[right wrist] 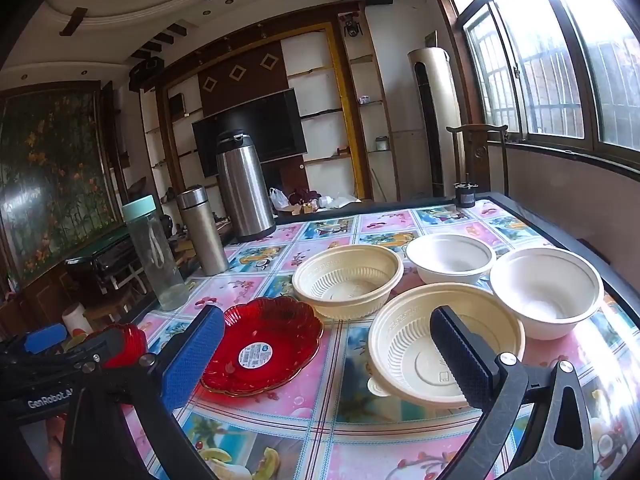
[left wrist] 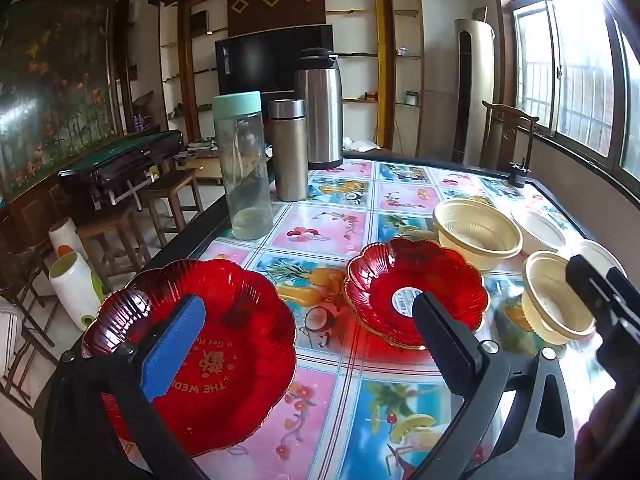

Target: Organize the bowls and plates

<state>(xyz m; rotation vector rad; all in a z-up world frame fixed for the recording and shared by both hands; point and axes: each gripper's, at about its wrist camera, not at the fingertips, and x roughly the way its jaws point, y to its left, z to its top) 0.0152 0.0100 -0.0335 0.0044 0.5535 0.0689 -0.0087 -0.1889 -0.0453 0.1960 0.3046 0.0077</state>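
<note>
Both tongs, left point(left wrist: 308, 344) and right point(right wrist: 332, 356), gape empty above the tabletop point(right wrist: 280, 412), where two red plates point(left wrist: 416, 292) and four bowls point(right wrist: 444, 344) all sit unstacked.

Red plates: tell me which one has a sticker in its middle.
The smaller red plate, lying nearer the cream bowls; a round white label sits at its centre. The larger red plate bears gold lettering instead.

Ahead: wooden wall unit point(right wrist: 256, 80) with dark television point(right wrist: 250, 130). Right: barred windows point(right wrist: 560, 72), daylight. Left: floral mural point(right wrist: 52, 176), wooden stools point(left wrist: 168, 196).
</note>
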